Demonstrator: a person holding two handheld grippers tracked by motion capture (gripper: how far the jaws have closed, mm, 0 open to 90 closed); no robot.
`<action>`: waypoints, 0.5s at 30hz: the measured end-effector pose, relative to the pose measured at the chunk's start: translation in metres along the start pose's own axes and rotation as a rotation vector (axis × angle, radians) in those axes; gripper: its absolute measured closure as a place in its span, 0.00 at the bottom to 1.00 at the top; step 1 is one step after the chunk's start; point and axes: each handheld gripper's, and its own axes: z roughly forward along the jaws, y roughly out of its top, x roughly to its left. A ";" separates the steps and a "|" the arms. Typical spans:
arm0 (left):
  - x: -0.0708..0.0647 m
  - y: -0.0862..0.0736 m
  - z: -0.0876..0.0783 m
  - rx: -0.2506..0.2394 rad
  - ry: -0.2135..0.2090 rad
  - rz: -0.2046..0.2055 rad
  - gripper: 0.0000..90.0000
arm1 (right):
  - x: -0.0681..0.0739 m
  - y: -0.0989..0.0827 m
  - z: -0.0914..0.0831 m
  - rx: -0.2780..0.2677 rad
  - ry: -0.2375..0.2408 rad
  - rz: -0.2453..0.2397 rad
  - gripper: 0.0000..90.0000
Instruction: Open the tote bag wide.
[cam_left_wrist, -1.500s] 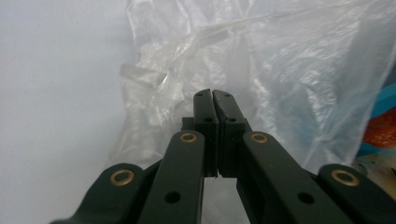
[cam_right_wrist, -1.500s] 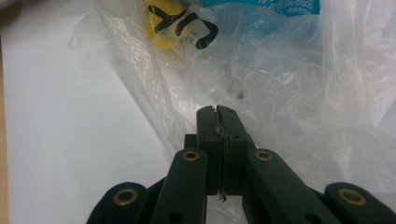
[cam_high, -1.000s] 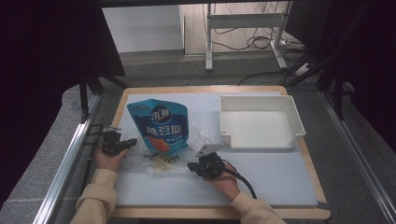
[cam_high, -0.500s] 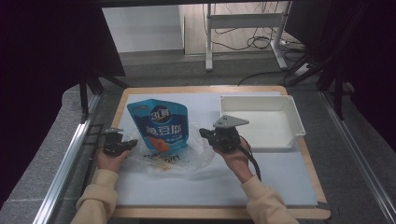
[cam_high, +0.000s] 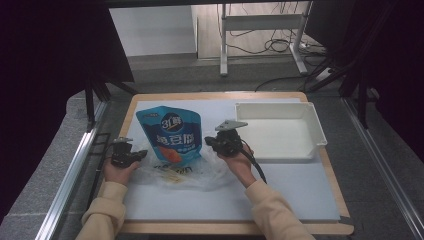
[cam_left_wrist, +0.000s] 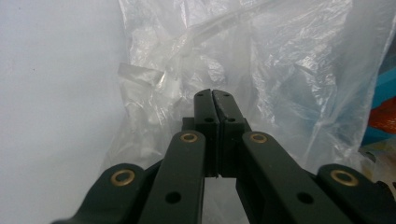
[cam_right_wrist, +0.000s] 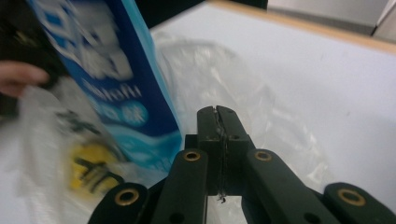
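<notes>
Plastic bag (cam_left_wrist: 280, 70), clear and crumpled, is pinched at its edges by both claws: the left gripper (cam_left_wrist: 212, 93) has its 2 jaws pressed together on a fold of the film, and in the high view it sits at the bag's left edge (cam_high: 131, 155). On the other side, the right gripper (cam_right_wrist: 215, 112) also has its jaws closed tight, a thin sliver of the film caught between them, and it holds the bag's right rim off the table (cam_high: 212, 142). Just left of that claw's tips stands the blue pouch (cam_right_wrist: 121, 84), upright inside the bag, with a yellow-printed packet (cam_right_wrist: 91, 172) lying lower beside it. Farther to the right of the right gripper, well apart from the bag, the white tray (cam_high: 312, 120) rests on the pale mat (cam_high: 300, 195).
</notes>
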 end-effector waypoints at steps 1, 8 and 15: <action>0.000 0.000 0.000 0.000 0.000 0.002 1.00 | -0.002 -0.007 0.010 0.041 -0.006 0.006 0.98; 0.000 0.000 0.000 -0.001 0.000 0.004 0.99 | -0.009 -0.023 0.024 0.128 -0.090 -0.009 0.98; 0.000 0.000 0.000 0.002 0.000 0.006 0.99 | -0.008 -0.029 0.027 0.169 -0.151 -0.039 0.98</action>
